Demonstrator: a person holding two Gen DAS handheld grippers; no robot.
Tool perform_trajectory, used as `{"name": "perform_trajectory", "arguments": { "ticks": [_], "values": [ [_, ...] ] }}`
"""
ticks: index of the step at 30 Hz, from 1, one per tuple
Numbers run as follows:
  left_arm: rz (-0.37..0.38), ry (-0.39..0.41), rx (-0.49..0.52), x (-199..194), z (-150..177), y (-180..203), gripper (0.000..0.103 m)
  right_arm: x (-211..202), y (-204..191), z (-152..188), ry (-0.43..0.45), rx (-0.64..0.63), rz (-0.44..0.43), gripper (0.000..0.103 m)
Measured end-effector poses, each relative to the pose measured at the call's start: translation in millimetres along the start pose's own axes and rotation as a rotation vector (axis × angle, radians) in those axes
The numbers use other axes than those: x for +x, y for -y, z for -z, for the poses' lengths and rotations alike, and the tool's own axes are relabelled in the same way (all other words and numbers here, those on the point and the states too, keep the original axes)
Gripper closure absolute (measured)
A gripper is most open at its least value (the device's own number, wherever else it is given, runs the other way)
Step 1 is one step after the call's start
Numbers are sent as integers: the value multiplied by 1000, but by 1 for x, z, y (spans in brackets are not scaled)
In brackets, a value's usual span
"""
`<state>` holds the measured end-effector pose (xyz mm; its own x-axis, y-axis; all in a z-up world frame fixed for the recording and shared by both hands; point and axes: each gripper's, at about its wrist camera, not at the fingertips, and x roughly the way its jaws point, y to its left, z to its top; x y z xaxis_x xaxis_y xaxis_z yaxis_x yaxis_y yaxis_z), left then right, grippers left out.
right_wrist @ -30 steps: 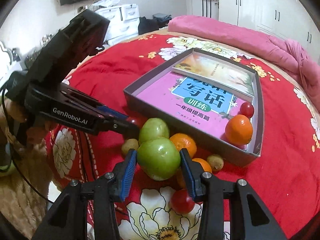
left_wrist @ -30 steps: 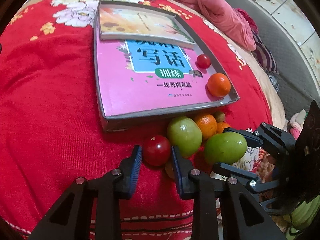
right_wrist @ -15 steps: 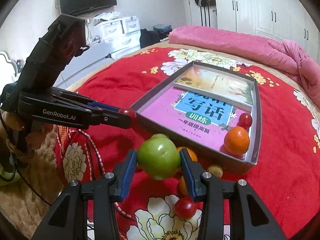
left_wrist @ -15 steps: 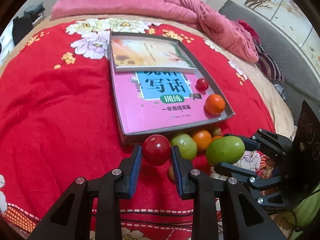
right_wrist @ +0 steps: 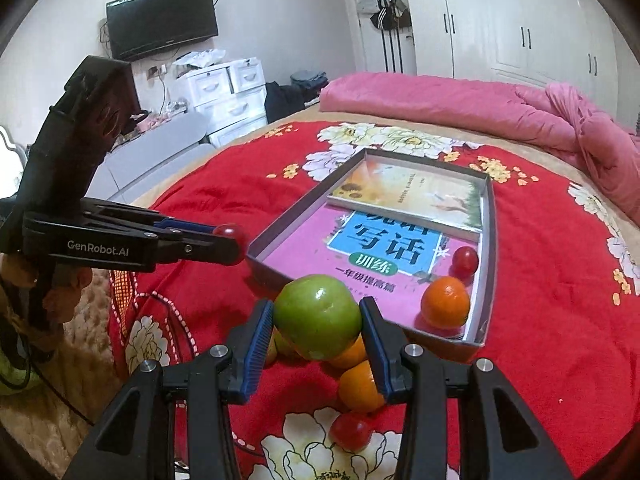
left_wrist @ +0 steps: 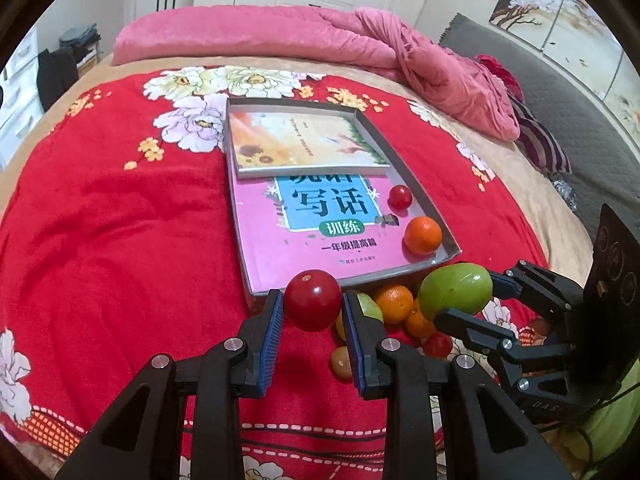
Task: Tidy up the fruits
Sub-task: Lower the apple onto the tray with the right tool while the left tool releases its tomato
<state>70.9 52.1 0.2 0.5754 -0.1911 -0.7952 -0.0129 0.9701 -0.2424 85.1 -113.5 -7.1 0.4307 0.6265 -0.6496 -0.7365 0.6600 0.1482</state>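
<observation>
Two fruits clamped: tomato (left_wrist: pixel 312 300), green apple (right_wrist: pixel 318 317).

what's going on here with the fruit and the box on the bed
A person is sorting fruit into a shallow box on the red bedspread, using two handheld grippers. The left gripper holds a red tomato; the right gripper holds a green apple. Both are lifted near the box's near edge. One orange and one small tomato already sit inside; more fruit lies in a pile outside.
</observation>
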Motion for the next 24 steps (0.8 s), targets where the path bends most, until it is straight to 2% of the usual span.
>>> {"name": "perform_trajectory", "arguments": {
  "ticks": [24],
  "values": [
    [-59,43,-15,-6,-19,4,72,-8,26,-19,67,64,63,59]
  ]
}}
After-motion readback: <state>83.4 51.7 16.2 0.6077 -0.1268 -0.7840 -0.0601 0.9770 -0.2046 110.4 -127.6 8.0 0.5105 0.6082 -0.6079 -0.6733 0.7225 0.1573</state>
